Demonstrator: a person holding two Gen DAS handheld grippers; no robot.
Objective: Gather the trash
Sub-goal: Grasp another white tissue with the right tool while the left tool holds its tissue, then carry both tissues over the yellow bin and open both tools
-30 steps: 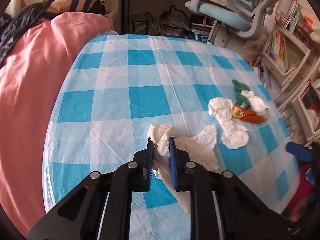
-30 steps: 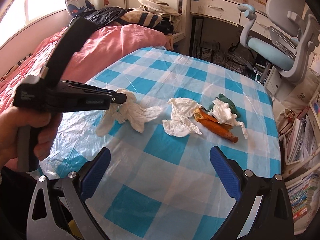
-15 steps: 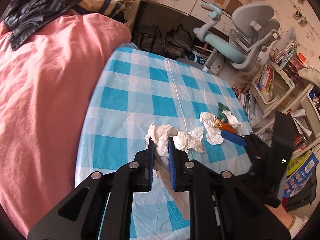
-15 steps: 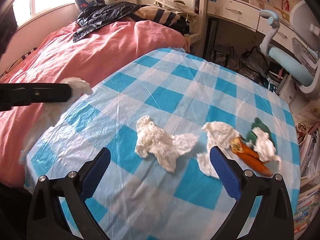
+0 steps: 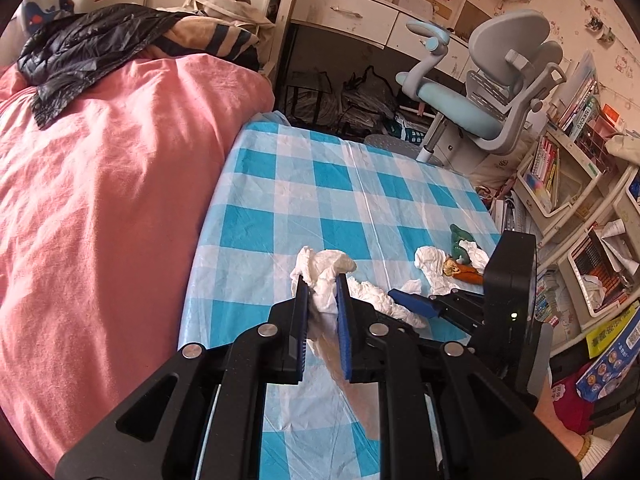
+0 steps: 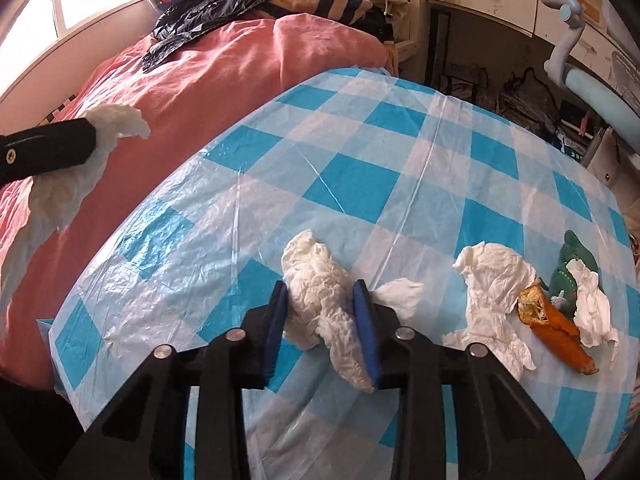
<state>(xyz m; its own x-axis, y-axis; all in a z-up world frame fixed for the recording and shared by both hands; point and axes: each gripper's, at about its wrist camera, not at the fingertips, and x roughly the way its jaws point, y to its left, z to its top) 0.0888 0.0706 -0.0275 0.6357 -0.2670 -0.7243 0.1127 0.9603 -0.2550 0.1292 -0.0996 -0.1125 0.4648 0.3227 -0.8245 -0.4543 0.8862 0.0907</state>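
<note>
Since a second ago the right gripper (image 6: 322, 292) has dropped onto the table and its wide jaws are closing around a crumpled tissue (image 6: 320, 296) on the checked tablecloth (image 6: 360, 184). Lifted clear beside the pink bedding (image 5: 100, 200), the left gripper (image 5: 322, 280) stays clamped on another tissue (image 5: 326, 276). Further right lie more tissues (image 6: 492, 280), an orange peel (image 6: 556, 332) and a green scrap (image 6: 572, 260).

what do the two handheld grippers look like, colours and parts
Both the left gripper and the right gripper have matte black plastic frames with triangular cut-outs, round silver bolts at the joints, and flat blue pads lining their fingers.
</note>
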